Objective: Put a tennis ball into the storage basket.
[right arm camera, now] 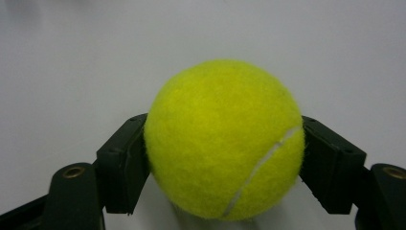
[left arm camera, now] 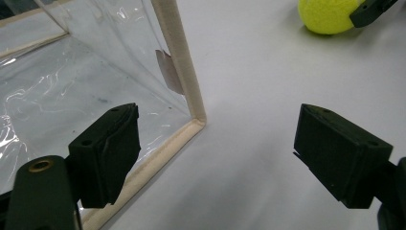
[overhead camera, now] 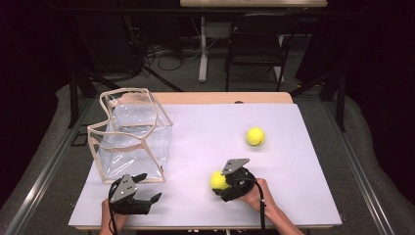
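The right gripper sits at the near middle of the bench, held by a hand that comes in from the bottom edge. Its two black jaws are pressed against opposite sides of a yellow tennis ball, one on each flank; the right gripper view shows the ball wedged between the pads with its white seam running down the lower right. A shadow lies under the ball on the white surface, but whether it touches the bench or is just off it I cannot tell

The left gripper rests near the front left corner of the bench, jaws spread wide with nothing between them. In the left gripper view its jaws frame the near bottom corner of a clear plastic bag with cream piping along its edges; the left jaw overlaps the bag's lower edge in the picture, while the right jaw stands over bare bench. From above, the bag stands upright and open-topped on the left part of the bench, just beyond the left gripper

A second tennis ball lies alone farther back on the right half of the bench, well apart from both grippers and from the bag
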The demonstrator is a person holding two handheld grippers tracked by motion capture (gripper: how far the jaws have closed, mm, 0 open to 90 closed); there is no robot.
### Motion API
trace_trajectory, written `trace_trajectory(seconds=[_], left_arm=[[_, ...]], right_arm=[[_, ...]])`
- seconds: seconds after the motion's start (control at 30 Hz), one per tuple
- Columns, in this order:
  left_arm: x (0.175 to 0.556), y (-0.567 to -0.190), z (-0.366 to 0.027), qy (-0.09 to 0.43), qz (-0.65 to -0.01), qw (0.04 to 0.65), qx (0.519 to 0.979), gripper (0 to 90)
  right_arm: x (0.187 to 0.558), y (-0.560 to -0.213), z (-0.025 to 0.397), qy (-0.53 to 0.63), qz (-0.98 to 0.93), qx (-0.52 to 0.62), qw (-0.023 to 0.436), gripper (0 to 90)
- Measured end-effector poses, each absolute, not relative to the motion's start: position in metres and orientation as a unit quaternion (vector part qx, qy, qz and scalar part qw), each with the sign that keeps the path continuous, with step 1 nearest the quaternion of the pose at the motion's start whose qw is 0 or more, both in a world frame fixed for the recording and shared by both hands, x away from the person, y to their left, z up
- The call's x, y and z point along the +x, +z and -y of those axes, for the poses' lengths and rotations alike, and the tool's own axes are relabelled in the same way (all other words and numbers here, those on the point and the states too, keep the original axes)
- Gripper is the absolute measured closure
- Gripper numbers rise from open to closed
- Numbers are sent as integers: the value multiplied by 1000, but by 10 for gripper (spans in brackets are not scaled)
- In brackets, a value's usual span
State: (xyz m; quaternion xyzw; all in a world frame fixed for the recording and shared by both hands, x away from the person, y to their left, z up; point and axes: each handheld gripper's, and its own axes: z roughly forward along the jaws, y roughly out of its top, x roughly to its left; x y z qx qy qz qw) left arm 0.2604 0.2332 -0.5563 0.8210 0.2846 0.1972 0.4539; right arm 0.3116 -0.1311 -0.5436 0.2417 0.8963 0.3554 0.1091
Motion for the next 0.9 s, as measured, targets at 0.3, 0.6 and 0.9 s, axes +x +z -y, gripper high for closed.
trace_trajectory(seconds=[0.3,0.6,0.9], left_arm=[[260,-556,-232,199,-281,453,822,160],[259,-556,-232,200,-281,454,822,160],[259,-556,-231,198,-278,455,823,160]], right_arm=[[310,-536,135,364,-892,238,124,258],[305,-528,134,373,-889,227,138,259],[304,-520,138,380,-884,231,147,259]])
